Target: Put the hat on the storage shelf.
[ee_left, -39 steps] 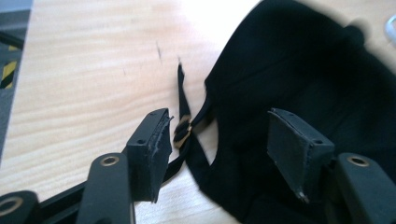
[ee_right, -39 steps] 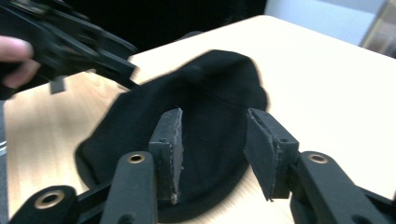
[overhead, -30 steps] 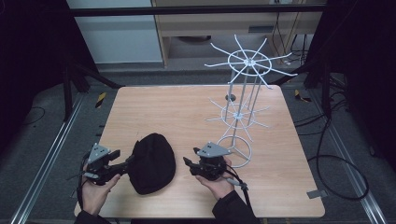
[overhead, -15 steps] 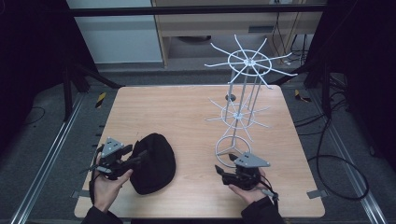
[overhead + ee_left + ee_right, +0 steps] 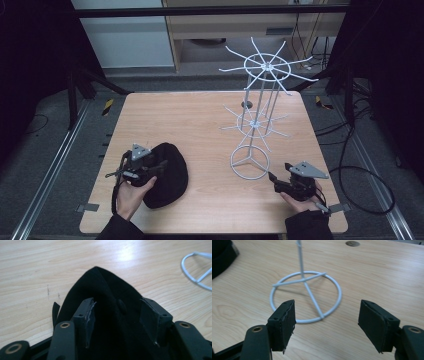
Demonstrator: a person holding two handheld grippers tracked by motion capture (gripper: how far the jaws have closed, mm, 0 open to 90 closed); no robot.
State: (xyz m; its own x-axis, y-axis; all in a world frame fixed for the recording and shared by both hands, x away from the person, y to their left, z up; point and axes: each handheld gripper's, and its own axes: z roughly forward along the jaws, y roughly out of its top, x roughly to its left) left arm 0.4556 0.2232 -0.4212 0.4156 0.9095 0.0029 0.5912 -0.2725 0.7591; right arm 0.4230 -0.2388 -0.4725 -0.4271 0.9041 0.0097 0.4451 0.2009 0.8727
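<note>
A black cap lies on the wooden table near its front left. My left gripper sits at the cap's left side, open. In the left gripper view the cap spreads under and between the parted jaws of that gripper. A white wire rack with two tiers of spokes stands right of centre on a ring base. My right gripper is low at the front right, open and empty. Seen along that gripper, the ring base is just ahead.
A small round grommet is set in the table behind the rack. Cables and dark stands surround the table on the floor. Bare wood stretches across the middle and back left.
My right gripper has moved from beside the cap to the front right, past the rack's base. My left gripper has shifted right onto the cap's edge.
</note>
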